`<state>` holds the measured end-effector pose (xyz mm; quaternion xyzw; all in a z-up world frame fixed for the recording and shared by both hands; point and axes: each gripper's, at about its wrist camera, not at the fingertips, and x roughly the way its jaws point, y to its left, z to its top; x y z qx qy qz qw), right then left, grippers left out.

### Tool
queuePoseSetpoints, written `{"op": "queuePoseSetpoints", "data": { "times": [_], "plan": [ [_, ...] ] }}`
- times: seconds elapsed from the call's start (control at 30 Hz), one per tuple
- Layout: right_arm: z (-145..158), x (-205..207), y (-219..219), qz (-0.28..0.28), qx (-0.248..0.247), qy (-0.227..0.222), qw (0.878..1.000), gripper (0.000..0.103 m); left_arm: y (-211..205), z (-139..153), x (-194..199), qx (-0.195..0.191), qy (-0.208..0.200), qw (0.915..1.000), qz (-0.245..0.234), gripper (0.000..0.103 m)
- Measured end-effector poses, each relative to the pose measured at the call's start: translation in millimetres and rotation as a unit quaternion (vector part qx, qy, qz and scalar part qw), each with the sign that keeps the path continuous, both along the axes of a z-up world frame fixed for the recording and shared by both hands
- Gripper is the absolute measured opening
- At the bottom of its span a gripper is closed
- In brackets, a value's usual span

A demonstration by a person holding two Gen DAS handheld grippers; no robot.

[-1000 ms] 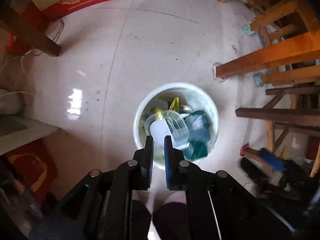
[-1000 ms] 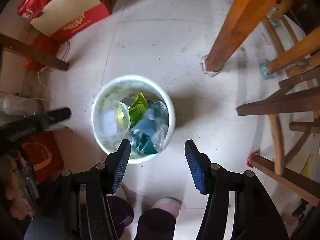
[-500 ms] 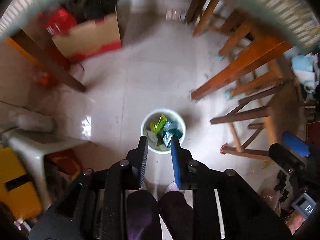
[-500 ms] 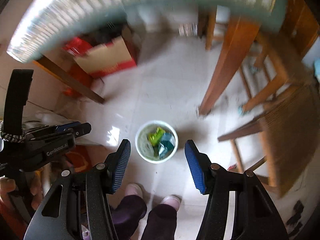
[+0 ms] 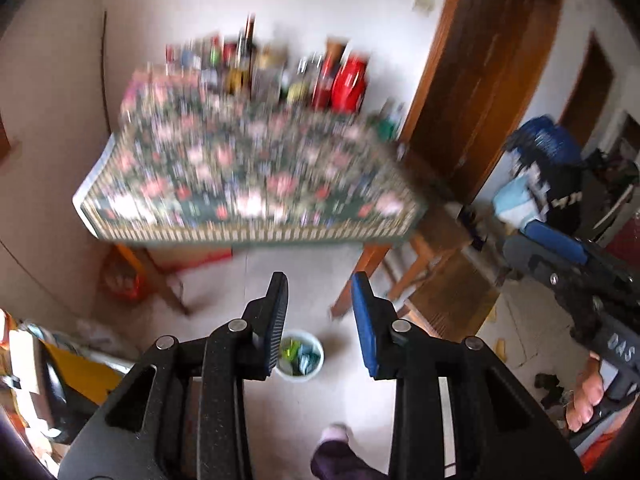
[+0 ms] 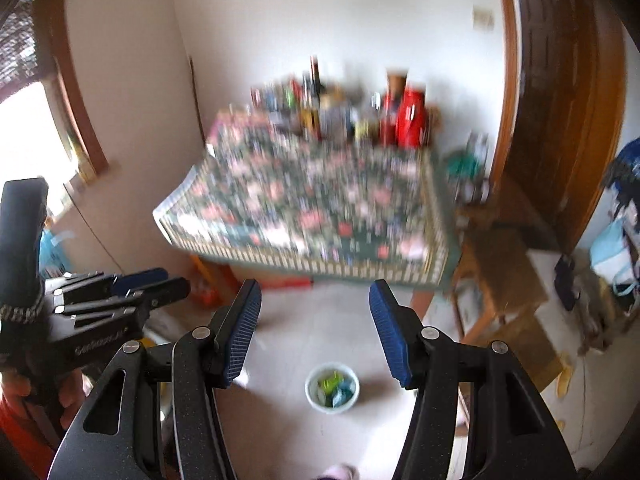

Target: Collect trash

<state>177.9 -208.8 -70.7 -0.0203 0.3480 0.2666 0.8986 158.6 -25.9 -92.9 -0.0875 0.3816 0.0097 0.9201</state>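
A white trash bin (image 5: pixel 301 362) stands on the floor far below, with green, teal and clear plastic trash inside; it also shows in the right wrist view (image 6: pixel 332 389). My left gripper (image 5: pixel 320 320) is open and empty, high above the bin. My right gripper (image 6: pixel 316 328) is open and empty, also high above it. Each gripper shows at the edge of the other's view, the right one (image 5: pixel 580 280) and the left one (image 6: pixel 80 312).
A table with a flowered cloth (image 5: pixel 248 176) stands ahead, blurred, with bottles and red containers (image 5: pixel 348 84) along the wall side. Wooden chairs (image 5: pixel 432 280) stand right of it, a brown door (image 5: pixel 492 72) behind. Clutter lies at the left wall.
Both grippers have risen far up from the bin and tilted up toward the table. The left gripper, nearly shut over the bin a second ago, has opened. The clear container lies in the bin.
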Motion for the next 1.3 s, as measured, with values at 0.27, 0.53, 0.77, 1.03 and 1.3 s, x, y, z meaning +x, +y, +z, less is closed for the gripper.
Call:
{"op": "queuePoseSetpoints", "data": {
  "times": [0.27,0.53,0.77,1.03,1.3],
  "plan": [
    [79.7,-96.4,-2.0,-0.039,0.014,-0.094,0.995,0.064,-1.4,86.4,-110.9,0.009,-0.112,0.9936,-0.009,0.07],
    [92.1,-153.5,2.2,-0.061,0.006,-0.131,0.989,0.101,-8.7,111.4,-184.4,0.047,-0.151,0.9874,-0.015,0.089],
    [95.2,-171.2,2.3,-0.063,0.003,-0.13,0.99,0.101,-7.0,114.5,-212.9,0.045,-0.159,0.9862,-0.014,0.091],
    [96.4,-189.1,0.7,-0.066,-0.004,-0.133,0.989,0.101,0.4,115.3,-221.1,0.042,-0.164,0.9855,-0.005,0.092],
    [97.6,-195.5,1.8,-0.065,-0.007,-0.136,0.989,0.101,-2.5,113.0,-223.1,0.041,-0.161,0.9862,-0.005,0.092]
  ]
}}
